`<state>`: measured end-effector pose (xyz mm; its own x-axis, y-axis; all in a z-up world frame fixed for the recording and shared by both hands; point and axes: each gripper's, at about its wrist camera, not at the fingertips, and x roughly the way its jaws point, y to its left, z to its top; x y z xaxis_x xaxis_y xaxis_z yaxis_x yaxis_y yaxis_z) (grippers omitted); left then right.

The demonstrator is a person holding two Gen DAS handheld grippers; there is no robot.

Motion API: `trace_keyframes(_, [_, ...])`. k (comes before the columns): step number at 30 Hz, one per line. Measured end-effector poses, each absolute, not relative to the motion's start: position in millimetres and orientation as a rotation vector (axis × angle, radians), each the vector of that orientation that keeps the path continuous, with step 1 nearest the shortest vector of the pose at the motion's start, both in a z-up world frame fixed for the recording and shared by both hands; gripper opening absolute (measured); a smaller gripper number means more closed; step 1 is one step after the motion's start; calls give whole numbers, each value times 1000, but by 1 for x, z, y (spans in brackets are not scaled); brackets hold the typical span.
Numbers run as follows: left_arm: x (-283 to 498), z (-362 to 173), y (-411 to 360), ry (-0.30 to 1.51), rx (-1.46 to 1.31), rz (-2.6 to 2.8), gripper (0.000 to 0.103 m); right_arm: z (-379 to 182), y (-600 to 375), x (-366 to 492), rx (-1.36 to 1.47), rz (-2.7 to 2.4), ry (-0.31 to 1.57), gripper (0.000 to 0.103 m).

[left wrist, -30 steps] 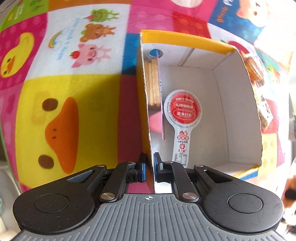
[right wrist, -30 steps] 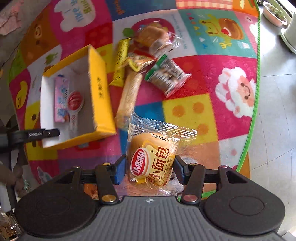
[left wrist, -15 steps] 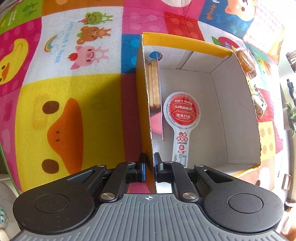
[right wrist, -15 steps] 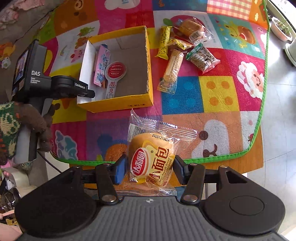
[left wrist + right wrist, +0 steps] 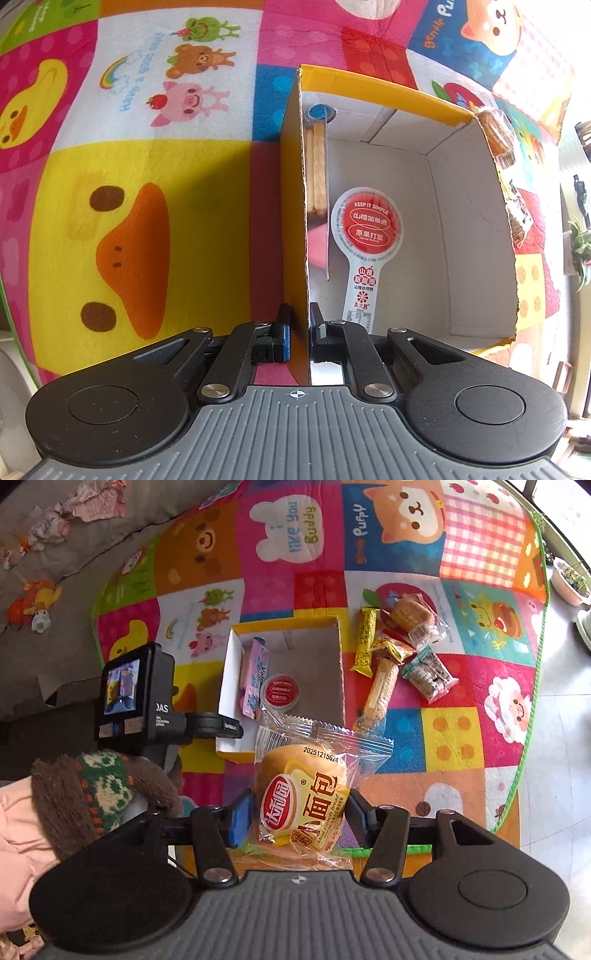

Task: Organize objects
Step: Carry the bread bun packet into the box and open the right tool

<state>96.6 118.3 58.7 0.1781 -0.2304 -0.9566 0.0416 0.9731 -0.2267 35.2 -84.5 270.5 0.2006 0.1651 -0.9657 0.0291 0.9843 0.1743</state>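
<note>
Bread packet (image 5: 301, 801), a wrapped mini French bread, is clamped between the fingers of the right gripper (image 5: 299, 818), whose jaws are set wide on the packet's two sides. Since a second ago it has been lifted off the play mat (image 5: 458, 738) and carried from beside the box to above its near edge, so release into the box is judged the next step. At ten o'clock the left gripper (image 5: 300, 332) is closed tight on the left wall of the yellow box (image 5: 295, 229). Inside lie a round-headed red snack (image 5: 364, 236) and a pink wafer pack (image 5: 254, 679). At one o'clock, loose snacks (image 5: 402, 653) remain unsorted.
</note>
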Motion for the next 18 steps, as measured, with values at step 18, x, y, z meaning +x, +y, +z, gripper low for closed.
trace_keyframes(18, [101, 55, 141, 1404, -271, -170, 12, 238, -55, 115, 170, 152, 1300, 58])
